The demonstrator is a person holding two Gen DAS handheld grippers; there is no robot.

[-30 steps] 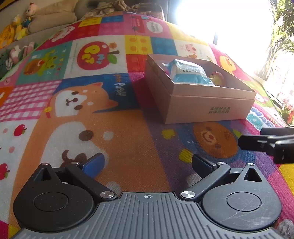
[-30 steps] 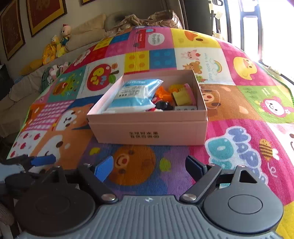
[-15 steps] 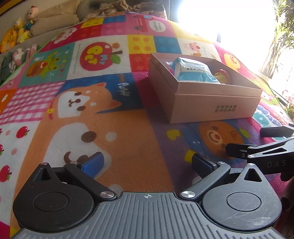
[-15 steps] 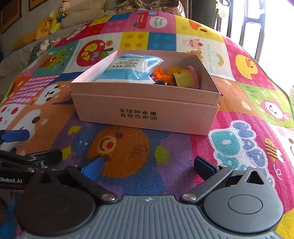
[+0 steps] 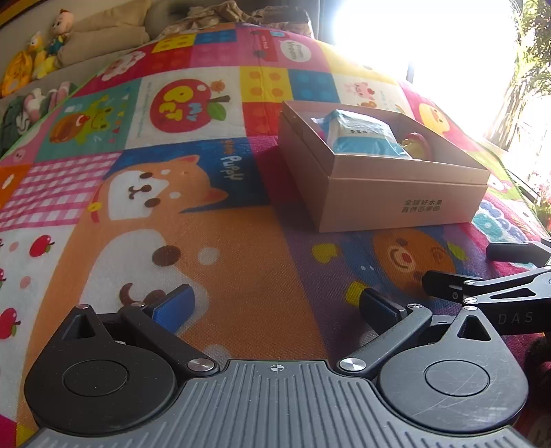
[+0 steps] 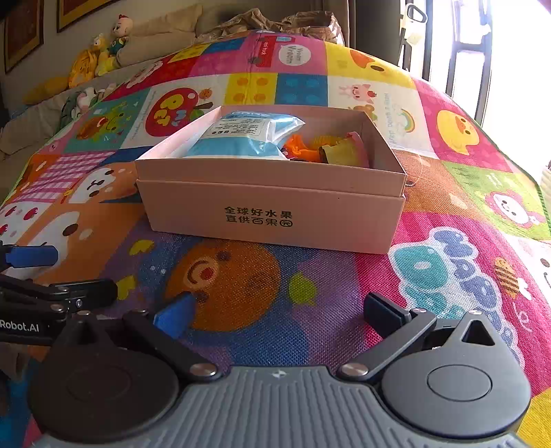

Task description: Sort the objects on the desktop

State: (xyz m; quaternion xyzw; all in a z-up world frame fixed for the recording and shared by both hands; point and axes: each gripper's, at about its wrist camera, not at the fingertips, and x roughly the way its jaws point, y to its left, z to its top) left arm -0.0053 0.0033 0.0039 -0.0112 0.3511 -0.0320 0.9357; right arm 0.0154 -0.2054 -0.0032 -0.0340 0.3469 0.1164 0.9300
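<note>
Cartoon play mat [image 6: 447, 193] w/ box [image 6: 275, 213], plush toys [image 6: 100, 51] behind.

Big play mat [image 6: 447, 144] covers most of frame, bright squares with cartoon animals. Orange dog face [image 5: 151, 186] left of middle, red apple picture [image 5: 186, 105] above it. Yellow duck [image 6: 456, 132] upper right, orange bear face [image 6: 224, 279] low in middle. Stuffed toys [image 6: 100, 55] in upper left, on beige cushions [image 6: 162, 34]. Dark picture frames [image 6: 24, 31] on wall, top left corner. Bright window [image 5: 430, 44] upper right, green plants [image 5: 530, 79] beside it.
</note>
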